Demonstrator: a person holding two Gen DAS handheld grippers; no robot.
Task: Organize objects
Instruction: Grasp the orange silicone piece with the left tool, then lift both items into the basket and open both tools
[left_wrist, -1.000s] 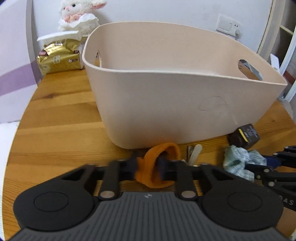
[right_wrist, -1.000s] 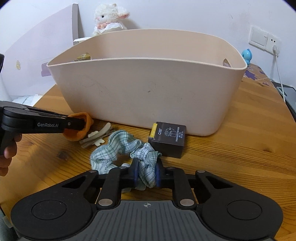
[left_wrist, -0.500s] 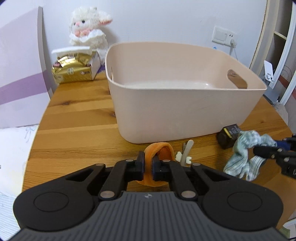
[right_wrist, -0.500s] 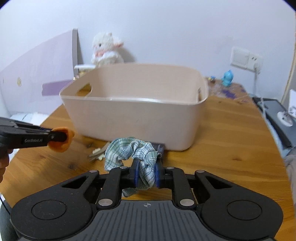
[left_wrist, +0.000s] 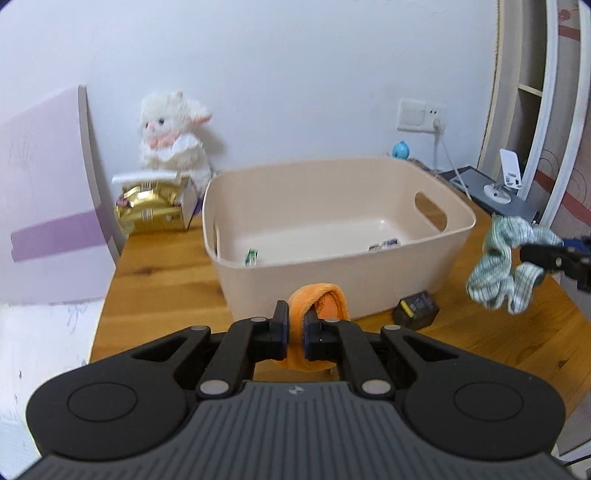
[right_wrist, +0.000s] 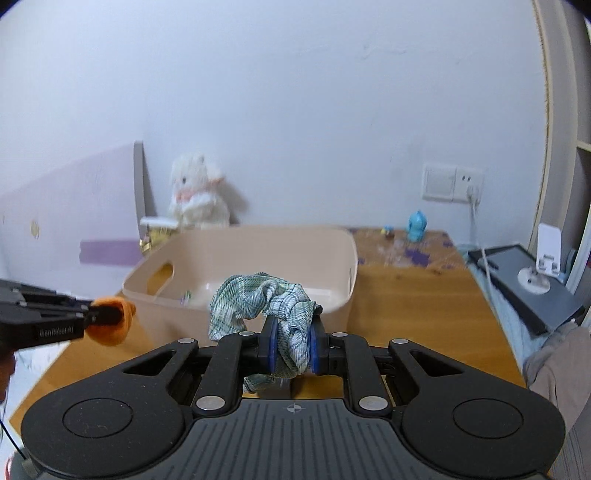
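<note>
A beige plastic bin (left_wrist: 332, 273) stands on the wooden table (left_wrist: 162, 291); it also shows in the right wrist view (right_wrist: 332, 258). My left gripper (left_wrist: 294, 336) is shut on an orange fabric loop (left_wrist: 317, 299), held above the table in front of the bin. My right gripper (right_wrist: 291, 347) is shut on a green-white plaid cloth (right_wrist: 258, 295), held in the air to the right of the bin; the cloth also shows in the left wrist view (left_wrist: 502, 266). Small items (left_wrist: 384, 244) lie on the bin floor.
A small dark box (left_wrist: 415, 312) sits on the table by the bin's front right corner. A white plush toy (left_wrist: 173, 136) and a gold packet (left_wrist: 147, 212) stand at the back left. A laptop (right_wrist: 532, 280) and a phone stand (left_wrist: 508, 177) are at the right.
Both grippers have lifted well above the table with their items. The bin's inside now shows from above.
</note>
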